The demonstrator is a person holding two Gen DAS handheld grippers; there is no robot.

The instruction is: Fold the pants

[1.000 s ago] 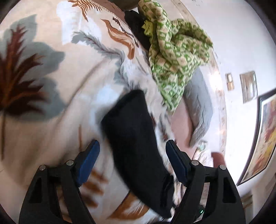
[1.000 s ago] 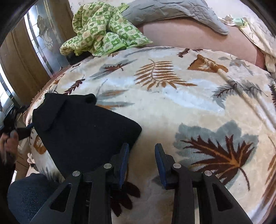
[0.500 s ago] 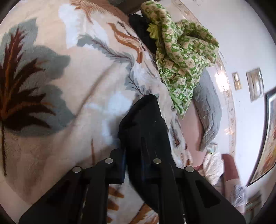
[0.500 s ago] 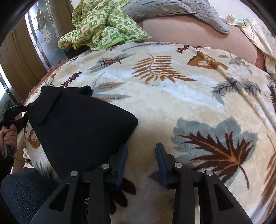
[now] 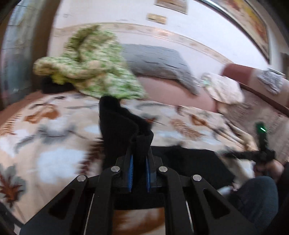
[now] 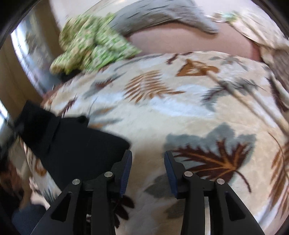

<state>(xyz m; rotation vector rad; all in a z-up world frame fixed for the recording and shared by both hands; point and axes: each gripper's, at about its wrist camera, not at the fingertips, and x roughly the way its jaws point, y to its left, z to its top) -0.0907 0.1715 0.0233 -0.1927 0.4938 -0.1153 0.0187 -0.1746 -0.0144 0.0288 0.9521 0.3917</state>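
On the bed: black pants (image 6: 72, 148) are laid over the near-left part of a leaf-print blanket (image 6: 180, 117), one end lifted off it.
Left claw: left gripper (image 5: 139, 159) is clamped narrow on a bunched fold of the pants, which is held up above the blanket; pretty blurry though.
Right claw: right gripper (image 6: 147, 162) is seen partway apart and opening, nothing between the pads, only blanket under it; the pants' edge is just beside its left finger (image 6: 126, 162).
Edges: the blanket's left edge is hugged by the pants; a green patterned cloth (image 6: 94, 41) is piled at the far-left corner, a grey pillow (image 6: 162, 16) behind it.
Open room: the whole middle and right of the blanket is left bare.
Changed: a second back the left claw was spread wide around the pants lying flat; now it's pinched and the fabric has been raised. The right claw has been widened a bit.
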